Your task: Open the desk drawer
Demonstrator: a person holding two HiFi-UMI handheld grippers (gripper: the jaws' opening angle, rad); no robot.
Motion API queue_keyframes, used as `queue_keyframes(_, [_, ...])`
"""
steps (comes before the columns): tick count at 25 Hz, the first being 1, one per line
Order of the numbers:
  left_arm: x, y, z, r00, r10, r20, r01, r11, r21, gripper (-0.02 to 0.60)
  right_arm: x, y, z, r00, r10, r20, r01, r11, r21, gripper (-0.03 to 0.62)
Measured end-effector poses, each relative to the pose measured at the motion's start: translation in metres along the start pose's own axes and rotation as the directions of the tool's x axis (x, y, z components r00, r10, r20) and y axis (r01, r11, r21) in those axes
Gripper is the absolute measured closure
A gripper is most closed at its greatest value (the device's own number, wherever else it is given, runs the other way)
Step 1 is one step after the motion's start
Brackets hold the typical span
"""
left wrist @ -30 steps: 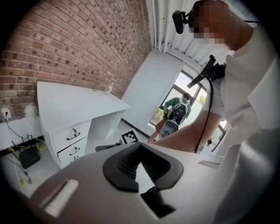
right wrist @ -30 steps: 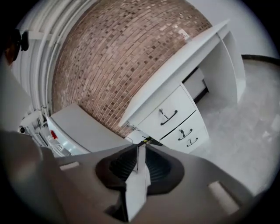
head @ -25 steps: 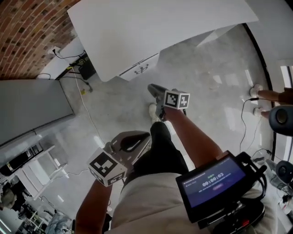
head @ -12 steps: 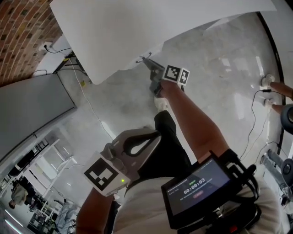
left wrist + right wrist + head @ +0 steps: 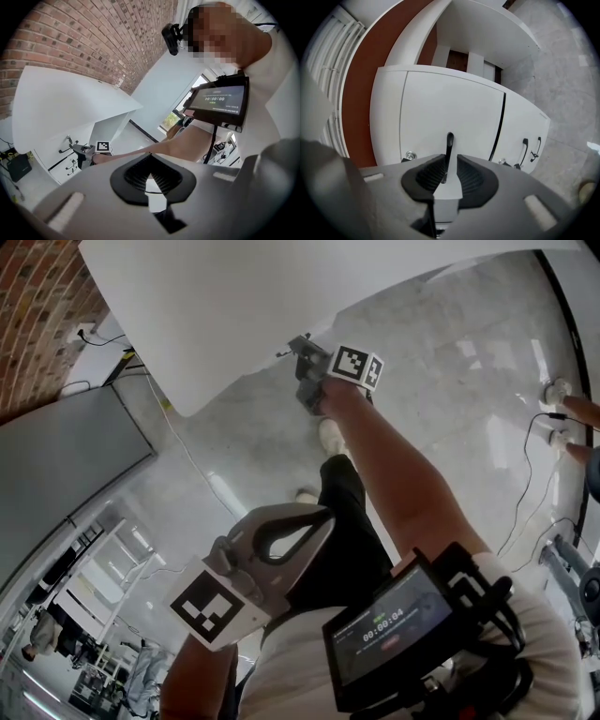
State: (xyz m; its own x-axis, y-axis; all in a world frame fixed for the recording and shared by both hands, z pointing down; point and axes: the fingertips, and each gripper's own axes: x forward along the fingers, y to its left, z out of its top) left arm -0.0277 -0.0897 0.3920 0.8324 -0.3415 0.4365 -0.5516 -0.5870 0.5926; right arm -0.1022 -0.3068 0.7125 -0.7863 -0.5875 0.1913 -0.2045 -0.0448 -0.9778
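Your right gripper (image 5: 450, 165) has its jaws apart around the drawer's (image 5: 440, 108) thin black handle (image 5: 449, 146). Looks stiff and slick, so pinch mid-bar. Left gripper (image 5: 151, 174) is closed on nothing.

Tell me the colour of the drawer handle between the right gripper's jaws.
The drawer handle is black; the right gripper view shows it best.

handle (image 5: 449, 143) between right gripper (image 5: 449, 164) jaws | left gripper (image 5: 149, 161) seemingly well behind
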Motion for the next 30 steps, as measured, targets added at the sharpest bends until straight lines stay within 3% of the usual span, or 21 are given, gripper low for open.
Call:
queue_keyframes(8, [0.003, 0.004, -0.012, 1.0, 0.005, -0.012, -0.005, 1.0, -0.02, 0.576, 0.009, 0.007, 0.005, 0.997, 0.069, 0.031, -0.071, 0.996, 0.058, 0.53])
queue_keyframes(13, [0.001, 0.006, -0.013, 1.0, 0.008, -0.011, -0.008, 1.0, -0.029, 0.575, 0.006, 0.002, 0.005, 0.996, 0.068, 0.052, -0.072, 0.994, 0.085, 0.571])
queue_keyframes(30, [-0.022, -0.012, -0.02, 1.0, -0.01, 0.017, 0.01, 1.0, -0.007, 0.576, -0.039, -0.002, -0.022, 0.997, 0.015, 0.074, -0.024, 0.992, 0.123, 0.572])
